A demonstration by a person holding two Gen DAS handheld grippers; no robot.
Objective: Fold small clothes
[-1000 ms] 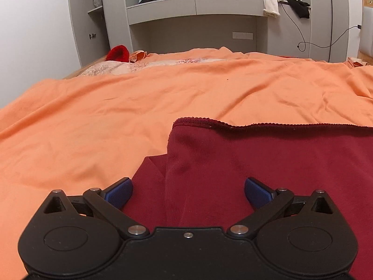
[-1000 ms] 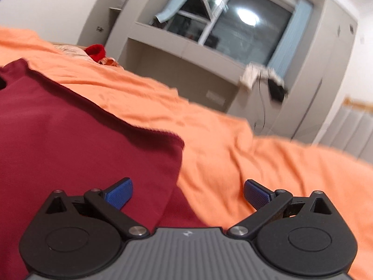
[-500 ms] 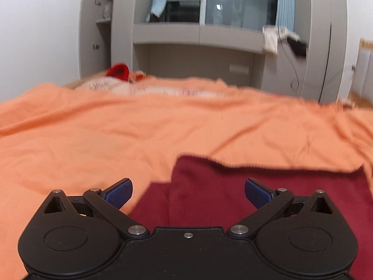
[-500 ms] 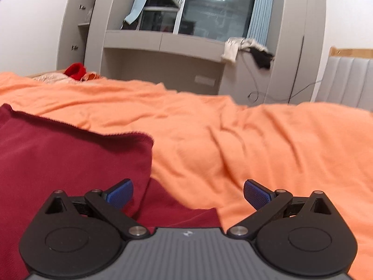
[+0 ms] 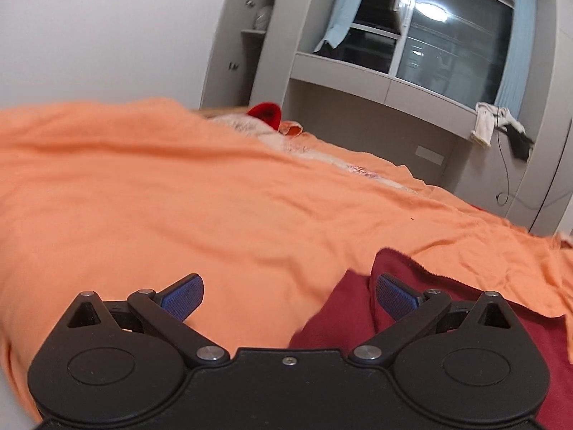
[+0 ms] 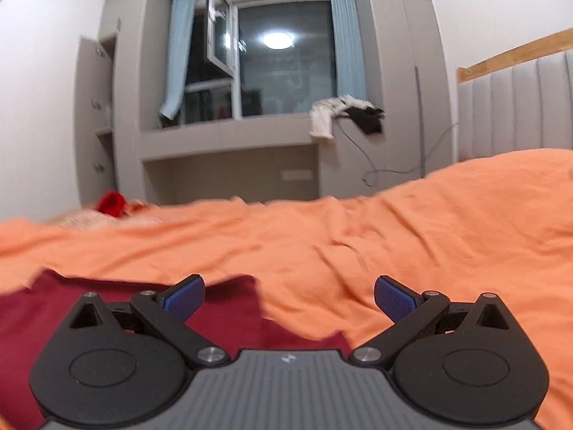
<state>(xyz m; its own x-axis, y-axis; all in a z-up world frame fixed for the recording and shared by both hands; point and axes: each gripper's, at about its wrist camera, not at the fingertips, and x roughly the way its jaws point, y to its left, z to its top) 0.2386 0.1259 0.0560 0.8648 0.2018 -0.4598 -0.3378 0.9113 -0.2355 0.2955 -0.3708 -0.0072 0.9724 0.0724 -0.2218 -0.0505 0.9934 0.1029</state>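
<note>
A dark red garment (image 5: 358, 308) lies folded flat on the orange bed cover (image 5: 179, 197). In the left wrist view it sits at the lower right, behind the right blue pad. My left gripper (image 5: 288, 295) is open and empty, above the garment's left edge. In the right wrist view the garment (image 6: 229, 308) lies at the lower left. My right gripper (image 6: 288, 295) is open and empty, above the garment's right corner and the orange cover (image 6: 394, 236).
A bright red item (image 5: 266, 114) and pale clothes lie at the far end of the bed. A grey window unit (image 6: 232, 136) with clothes draped on its ledge (image 6: 343, 114) stands beyond. A padded headboard (image 6: 519, 107) is at the right.
Both grippers have drawn back and tilted upward from the garment. The left one has swung left, so the garment now shows only at its lower right. Both stay open.
</note>
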